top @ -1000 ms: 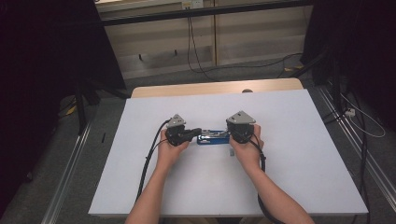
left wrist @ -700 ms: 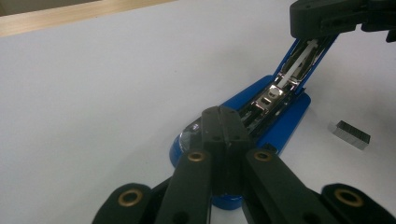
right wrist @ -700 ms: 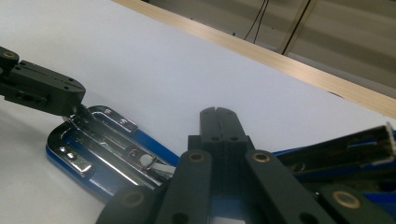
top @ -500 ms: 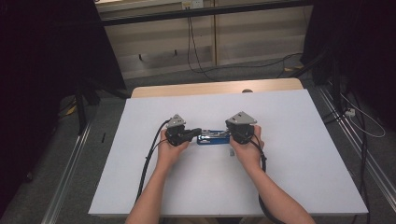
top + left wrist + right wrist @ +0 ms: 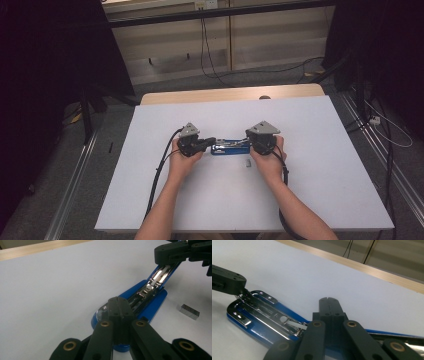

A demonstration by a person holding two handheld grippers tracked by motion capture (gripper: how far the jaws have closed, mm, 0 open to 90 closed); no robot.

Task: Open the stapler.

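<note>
A blue stapler point(image 5: 231, 147) lies opened out on the white table point(image 5: 320, 170), its metal staple channel point(image 5: 147, 290) facing up. My left gripper point(image 5: 212, 141) meets its left end and my right gripper point(image 5: 250, 145) its right end. In the left gripper view my jaws point(image 5: 117, 303) are closed together over the rounded blue end. In the right gripper view my jaws point(image 5: 328, 301) are closed over the stapler point(image 5: 262, 315) near its hinge, and the left gripper point(image 5: 239, 285) touches the far metal tip. A short strip of staples point(image 5: 189, 311) lies beside the stapler.
The staple strip point(image 5: 248, 163) rests just in front of the right hand. Cables trail from both grippers toward the table's near edge. A wooden strip point(image 5: 230, 93) borders the far side, with floor cables and dark stands beyond.
</note>
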